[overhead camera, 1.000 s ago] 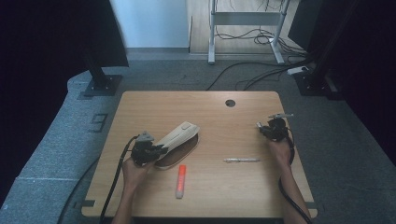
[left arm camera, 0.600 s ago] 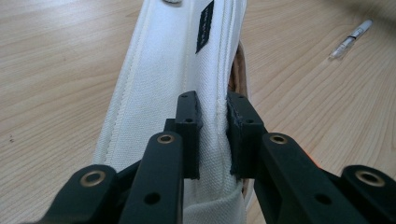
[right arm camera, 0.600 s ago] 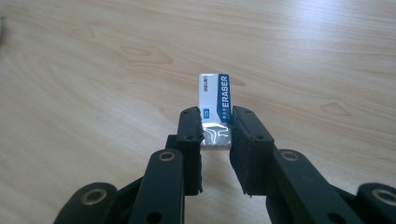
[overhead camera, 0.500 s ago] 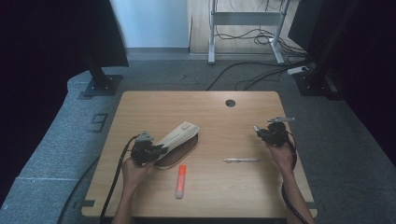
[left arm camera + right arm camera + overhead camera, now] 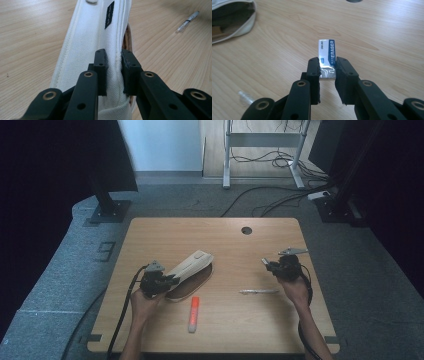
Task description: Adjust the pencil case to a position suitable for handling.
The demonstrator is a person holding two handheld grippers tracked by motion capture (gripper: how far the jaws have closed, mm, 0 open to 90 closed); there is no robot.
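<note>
Since a second ago the right gripper [image 5: 327,65], clamped on the eraser [image 5: 327,56], has drifted inward from the table's right edge, perhaps slightly higher, while the left gripper [image 5: 114,71] stays pinching the white pouch's [image 5: 92,37] rim at centre-left.

Light wooden table [image 5: 225,240], round cable hole [image 5: 246,230] near the far edge. Resting on the top: cream pencil case [image 5: 192,270] left of centre, mouth gaping toward the right; orange marker [image 5: 193,313] just in front of it; clear pen [image 5: 258,291] lying crosswise over to the right.
</note>
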